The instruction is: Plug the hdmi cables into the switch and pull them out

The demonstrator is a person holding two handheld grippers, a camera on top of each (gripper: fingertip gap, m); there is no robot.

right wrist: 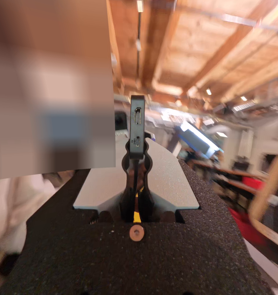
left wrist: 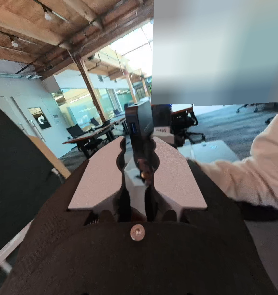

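Observation:
The switch is a slim dark grey hub (right wrist: 137, 124), held upright in the air. My right gripper (right wrist: 137, 143) is shut on its lower end. The edge facing that camera has an empty HDMI port (right wrist: 138, 116) and a smaller port below it. A thin black cable (right wrist: 136, 174) hangs from the hub's bottom between the jaws. In the left wrist view the hub (left wrist: 139, 121) shows a blue port. My left gripper (left wrist: 139, 139) faces it, with its jaws partly open around the hub's lower part and a gap on the left side. No HDMI plug shows.
A person's light sleeve (left wrist: 230, 178) reaches in from the right. Desks and black office chairs (left wrist: 90, 137) stand behind, with a black panel (left wrist: 15, 159) at the left. A white box (left wrist: 214, 151) lies beyond the hub. The right wrist view's background is motion-blurred.

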